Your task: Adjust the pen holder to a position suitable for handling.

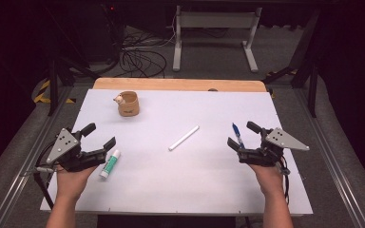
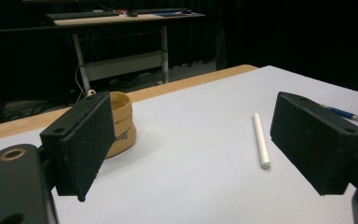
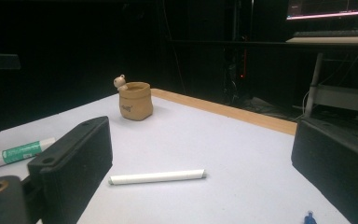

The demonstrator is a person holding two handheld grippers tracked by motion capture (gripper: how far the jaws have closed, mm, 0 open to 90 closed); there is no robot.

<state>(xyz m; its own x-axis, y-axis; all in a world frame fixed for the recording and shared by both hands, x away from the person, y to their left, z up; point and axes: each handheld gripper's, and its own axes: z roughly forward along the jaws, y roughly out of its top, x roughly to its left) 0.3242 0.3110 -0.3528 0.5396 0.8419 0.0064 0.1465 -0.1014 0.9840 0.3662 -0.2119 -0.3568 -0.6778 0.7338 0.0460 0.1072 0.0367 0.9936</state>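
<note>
While both hands rest low at the near edge of the white table (image 1: 180, 190), each holds its tool released, with nothing between the jaws. The left gripper (image 1: 100, 136) sits at the left side of the table, its two black jaws spread wide and pointing toward the middle; in the left gripper view the pads (image 2: 85, 140) stand far apart with bare table between them. Just beside its nearer jaw lies a glue stick (image 1: 110, 164) with a green label and white cap, lying flat and slanted, close to the gripper but not gripped. The right gripper (image 1: 241, 135) sits at the right side, jaws likewise open and empty; a blue pen (image 1: 237, 135) lies on the table between the jaw tips in the high view, not clamped, and its blue end peeks in at the bottom of the right gripper view. Between the two tools, near the table's middle, a white chalk stick (image 1: 184, 138) lies flat and diagonal, well apart from both. Farther back on the left stands a small tan cup (image 1: 128, 103), upright, with a little figure on its rim, near the wooden strip (image 1: 180, 84) at the far edge
</note>
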